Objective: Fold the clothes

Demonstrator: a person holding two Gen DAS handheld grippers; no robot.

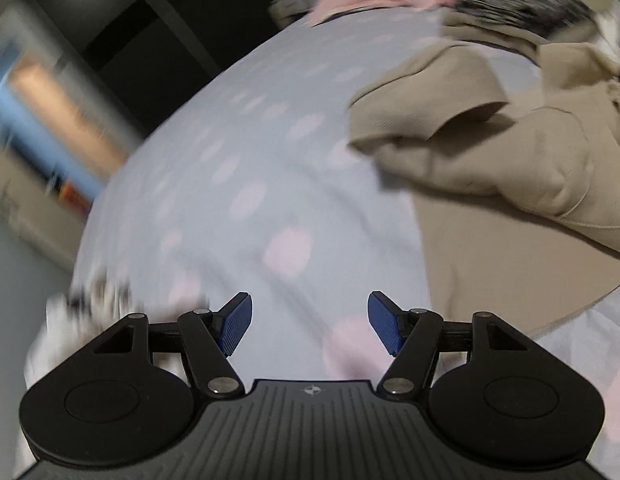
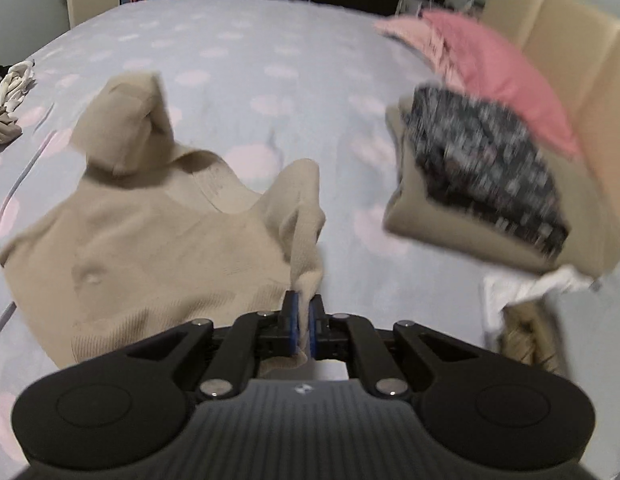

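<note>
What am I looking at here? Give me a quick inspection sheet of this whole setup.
Surface: bed sheet, pale blue with pink dots.
Job's things: beige sweater spread out, one part lifted; stack of folded clothes at the right, pink on top, dark patterned piece below.
Clutter: small heap of light clothes at the far left edge; white cloth below the stack.
Grippers: right gripper shut on a fold of the beige sweater; left gripper open, empty, above the sheet.
Cables: thin pale cord on the sheet's left edge, possibly a cable.
Surroundings: dark wardrobe, doorway, padded beige headboard.
</note>
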